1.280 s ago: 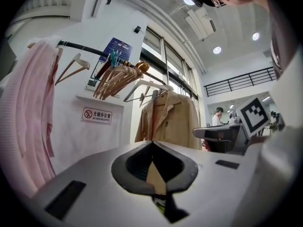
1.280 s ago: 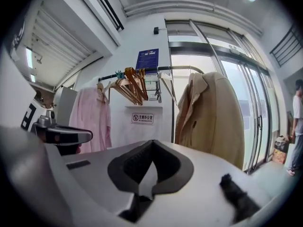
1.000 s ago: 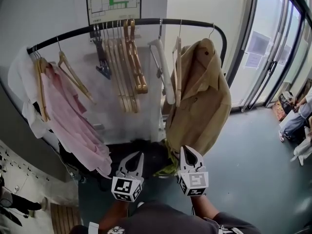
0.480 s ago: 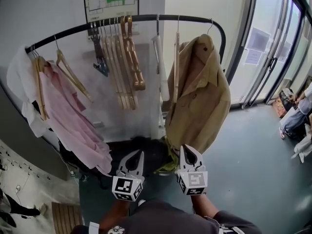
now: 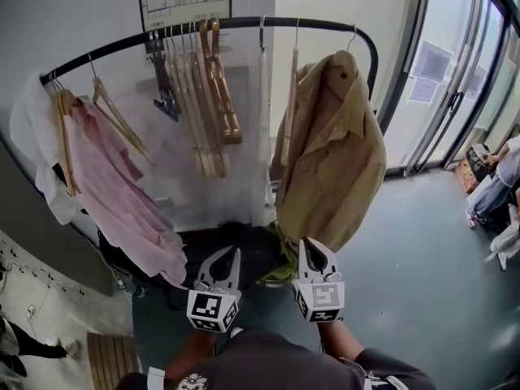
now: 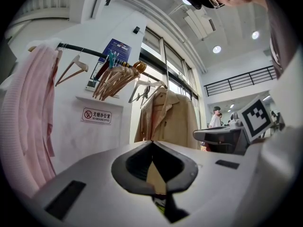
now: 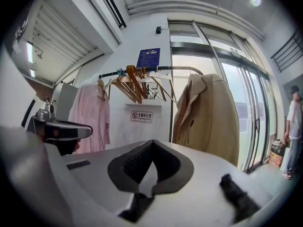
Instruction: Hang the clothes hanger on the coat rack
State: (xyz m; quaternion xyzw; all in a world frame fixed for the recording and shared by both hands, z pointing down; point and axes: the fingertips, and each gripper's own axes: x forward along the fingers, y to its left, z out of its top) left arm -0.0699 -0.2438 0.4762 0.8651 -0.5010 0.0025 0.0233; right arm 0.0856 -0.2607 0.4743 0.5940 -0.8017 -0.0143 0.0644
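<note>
A black curved coat rack rail point(image 5: 244, 24) runs across the wall above me. On it hang several wooden hangers point(image 5: 207, 96), a pink shirt point(image 5: 114, 185) at the left and a tan jacket point(image 5: 337, 153) at the right. A white hanger point(image 5: 262, 96) hangs edge-on between the wooden hangers and the jacket. My left gripper point(image 5: 231, 254) and right gripper point(image 5: 307, 244) are held side by side below the jacket, pointing level at the rack. Both are shut with nothing between the jaws. The rail point(image 6: 85, 51) and jacket point(image 6: 165, 119) show beyond the left gripper point(image 6: 152, 142); the right gripper point(image 7: 152, 142) faces the jacket point(image 7: 208, 117).
Dark bags point(image 5: 236, 254) lie on the floor under the rack. Glass doors point(image 5: 455, 88) stand at the right, with a person point(image 5: 500, 189) seated beside them. A no-smoking sign point(image 7: 141, 116) is on the wall behind the hangers.
The white hanger next to the jacket has swung round to edge-on. Both grippers stay where they were, still shut.
</note>
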